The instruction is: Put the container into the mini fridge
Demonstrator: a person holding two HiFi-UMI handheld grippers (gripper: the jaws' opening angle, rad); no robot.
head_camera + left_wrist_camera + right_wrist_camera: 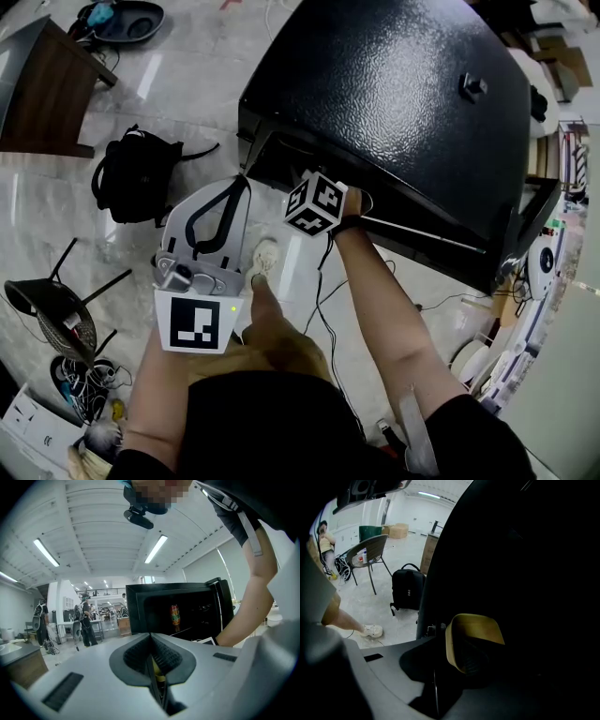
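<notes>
The black mini fridge [403, 103] stands on the floor with its door open. In the left gripper view its dark inside [197, 611] holds an orange can [175, 616]. My right arm reaches into it; only the right gripper's marker cube [317, 202] shows from above. In the right gripper view the yellow container [480, 625] sits in the dark fridge. My right gripper [450, 641] is open around its near rim, one ribbed pad [472, 662] showing inside it, not pressing. My left gripper [242, 183] [151, 637] is shut and held back from the fridge.
A black backpack [136, 178] [407, 590] lies on the floor left of the fridge. A chair [56, 314] [368, 555] and cables stand further left. My shoe [265, 260] is by the fridge's front. A brown table [37, 94] is at the far left.
</notes>
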